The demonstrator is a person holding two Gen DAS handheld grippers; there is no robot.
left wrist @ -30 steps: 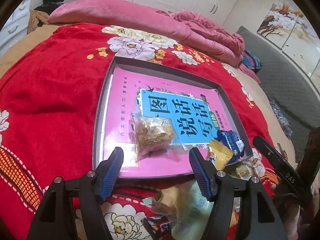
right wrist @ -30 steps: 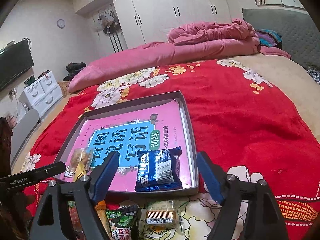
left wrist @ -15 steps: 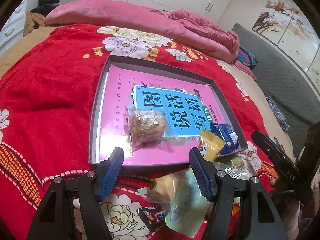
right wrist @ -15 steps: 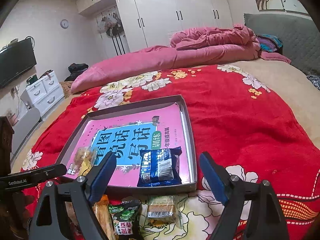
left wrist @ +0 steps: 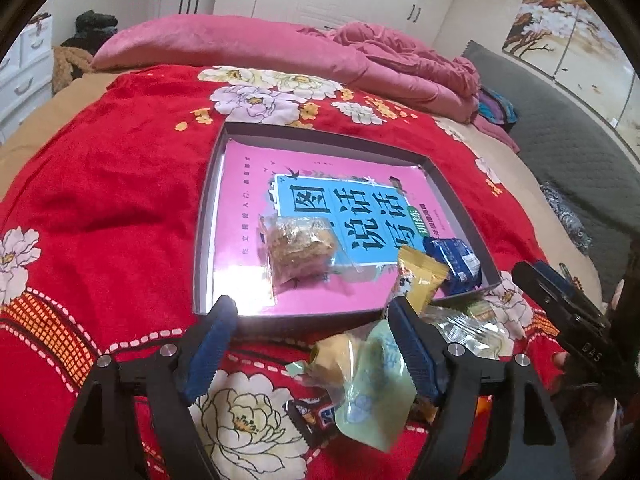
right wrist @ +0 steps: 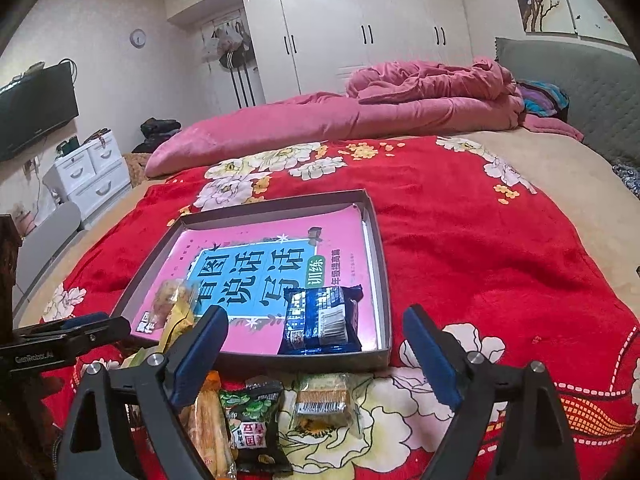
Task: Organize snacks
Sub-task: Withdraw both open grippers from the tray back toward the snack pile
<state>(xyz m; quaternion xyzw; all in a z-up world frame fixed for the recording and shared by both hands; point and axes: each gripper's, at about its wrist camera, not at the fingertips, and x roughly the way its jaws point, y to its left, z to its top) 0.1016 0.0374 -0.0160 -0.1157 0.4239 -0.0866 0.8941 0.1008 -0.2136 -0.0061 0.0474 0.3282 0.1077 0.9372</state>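
A shallow grey tray (left wrist: pixel 205 236) (right wrist: pixel 379 240) lies on the red bedspread with a pink book as its floor. In it are a clear pack of brown crisps (left wrist: pixel 298 248) (right wrist: pixel 172 300), a yellow pack (left wrist: pixel 420 276) and a blue pack (left wrist: pixel 454 264) (right wrist: pixel 320 320). On the bedspread before the tray lie a pale green packet (left wrist: pixel 360 372), a green-black packet (right wrist: pixel 252 420) and a cracker pack (right wrist: pixel 324 400). My left gripper (left wrist: pixel 312 312) hovers over the tray's near edge, its jaws opening with nothing between them. My right gripper (right wrist: pixel 316 320) hangs near the blue pack, jaws also opening and empty.
A rolled pink quilt (right wrist: pixel 360 120) lies across the far side of the bed. A grey padded headboard (right wrist: pixel 580 80) stands to the right. White wardrobes (right wrist: pixel 360 32) and a drawer unit (right wrist: pixel 88 172) line the walls. An orange packet (right wrist: pixel 208 420) and a dark bar (left wrist: pixel 316 416) lie near the loose snacks.
Both pairs of jaws stand wider than before. In the left wrist view the tray sits higher in the picture and more of the loose packets show below it.
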